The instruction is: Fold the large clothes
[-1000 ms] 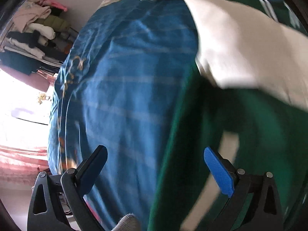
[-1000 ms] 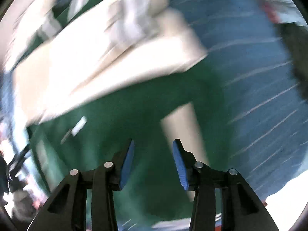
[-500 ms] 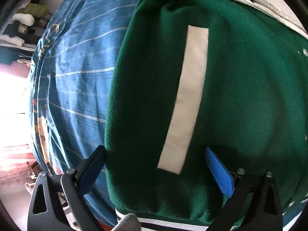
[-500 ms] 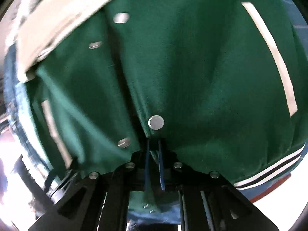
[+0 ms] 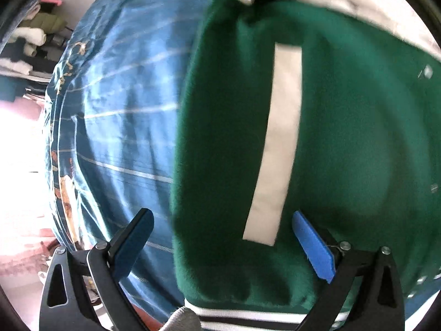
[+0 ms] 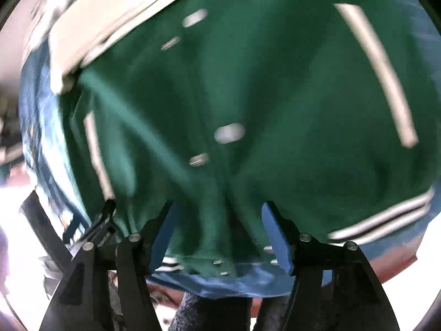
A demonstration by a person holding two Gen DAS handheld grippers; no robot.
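Note:
A green varsity jacket (image 5: 344,138) with cream sleeves, a white pocket strip (image 5: 275,143) and metal snaps lies on a blue striped bedspread (image 5: 124,110). My left gripper (image 5: 223,245) is open just above the jacket's lower left corner, with its striped hem (image 5: 248,315) below it. In the right wrist view the same jacket (image 6: 248,96) fills the frame, blurred. My right gripper (image 6: 220,234) is open, with its fingers on either side of a bunched fold of the jacket's front edge near the snaps (image 6: 228,133).
The bed edge runs down the left in the left wrist view, with a bright floor beyond. Stacked clothes (image 5: 30,44) sit on shelves at the far upper left. The cream sleeve (image 6: 124,19) lies across the jacket's top.
My right gripper was shut on the jacket's front edge half a second ago and has opened. My left gripper has stayed open and has shifted slightly over the jacket's corner.

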